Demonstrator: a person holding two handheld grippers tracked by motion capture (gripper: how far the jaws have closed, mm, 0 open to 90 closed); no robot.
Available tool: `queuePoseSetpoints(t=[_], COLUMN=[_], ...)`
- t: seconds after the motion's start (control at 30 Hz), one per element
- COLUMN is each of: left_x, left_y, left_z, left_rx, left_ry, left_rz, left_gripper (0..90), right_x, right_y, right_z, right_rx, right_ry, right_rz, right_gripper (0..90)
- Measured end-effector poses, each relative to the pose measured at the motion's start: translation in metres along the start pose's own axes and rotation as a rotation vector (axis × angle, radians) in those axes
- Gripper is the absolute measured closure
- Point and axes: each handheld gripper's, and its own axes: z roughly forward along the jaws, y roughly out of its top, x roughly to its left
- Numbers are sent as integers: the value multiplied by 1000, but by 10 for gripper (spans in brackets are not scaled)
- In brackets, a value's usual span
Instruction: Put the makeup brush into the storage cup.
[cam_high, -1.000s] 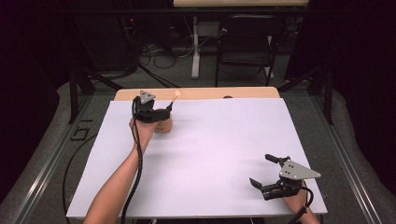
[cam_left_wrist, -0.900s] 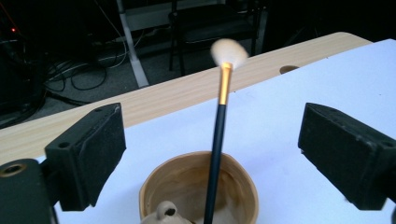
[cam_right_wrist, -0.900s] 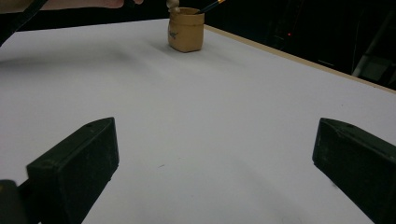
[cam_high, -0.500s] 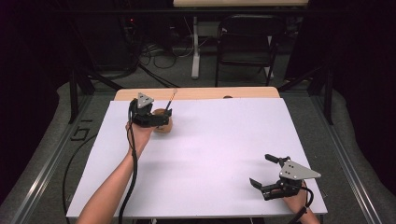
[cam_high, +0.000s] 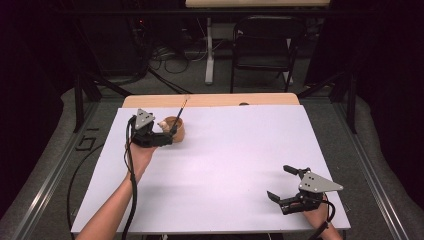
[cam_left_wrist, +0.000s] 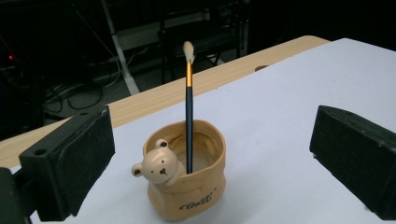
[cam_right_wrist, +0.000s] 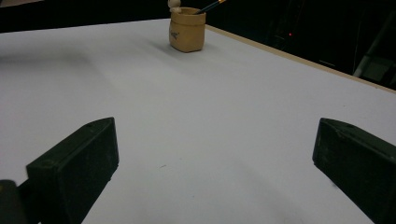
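Observation:
A tan ceramic pot (cam_high: 176, 129) with a little bear (cam_left_wrist: 157, 169) on its rim stands at the far left of the white table (cam_high: 230, 150). A dark-handled paintbrush (cam_left_wrist: 189, 116) leans inside it, bristles up. My left gripper (cam_high: 169, 138) sits just short of the pot on its near left. Its jaws have just been opening and now stand wide, and in the left gripper view (cam_left_wrist: 212, 145) the pot is ahead of them, untouched. My right gripper (cam_high: 278, 182) rests open near the front right corner with nothing between its jaws (cam_right_wrist: 215, 158), and the pot (cam_right_wrist: 187, 29) is far ahead of it.
A wooden strip (cam_high: 210, 100) edges the table's far side. Beyond it stand a black folding chair (cam_high: 265, 45), a white stand and cables on the floor. Dark curtains close in both sides.
My left gripper has drawn back from the pot toward the near left, so the pot and brush now stand free. The right gripper has stayed put.

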Motion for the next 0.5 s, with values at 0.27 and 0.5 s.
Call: queuePoseSetpoints(t=[0.27,0.5], left_x=[-5,-12], left_y=[-11,-25], left_z=[-29,-54], left_rx=[-43,-73], left_ry=[-10,-12], left_rz=[20,50], left_gripper=[0,0], right_x=[0,0], right_y=[0,0], right_z=[0,1], right_rx=[-2,-2], right_ry=[1,0], right_rz=[-1,1], right_gripper=[1,0])
